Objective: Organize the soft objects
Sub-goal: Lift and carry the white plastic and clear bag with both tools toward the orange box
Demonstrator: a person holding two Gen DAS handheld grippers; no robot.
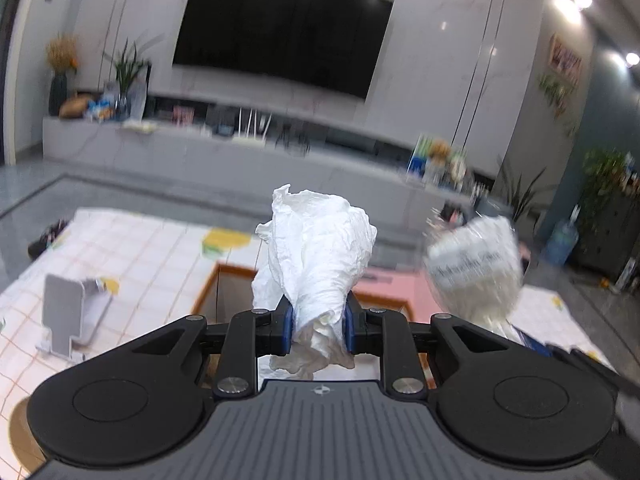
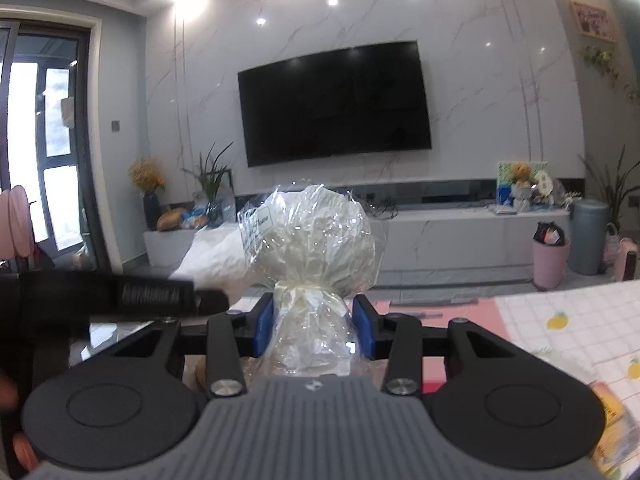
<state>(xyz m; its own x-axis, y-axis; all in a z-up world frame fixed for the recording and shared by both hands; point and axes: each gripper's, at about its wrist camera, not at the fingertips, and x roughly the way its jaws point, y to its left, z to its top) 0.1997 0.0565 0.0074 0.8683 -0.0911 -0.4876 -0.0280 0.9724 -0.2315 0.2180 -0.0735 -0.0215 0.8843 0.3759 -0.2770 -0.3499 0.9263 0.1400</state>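
Left gripper [image 1: 319, 326] pinches a crumpled white tissue [image 1: 316, 256] low down, its blue pads pressed into the paper, so most of the wad stands free above the jaws. Right gripper [image 2: 313, 326] is closed around the tied neck of a small cellophane-wrapped bundle [image 2: 316, 236], the clear wrap bulging above the ribbon; whether both pads bear firmly on the neck is hard to say. Both soft things are in the air, above a tabletop [image 1: 132, 248] with a checked cloth, and in the left wrist view an open cardboard box [image 1: 224, 292] with a pink flap sits just beyond and below the tissue. The bundle [image 1: 474, 264] appears there too, blurred, off to the right of the tissue.

The step in hand looks like carrying both things to the box. To do it well, keep each grip as it is, since tissue tears and cellophane slips. Bring one gripper over the opening at a time, so the two do not collide, lower it inside the walls, then release.
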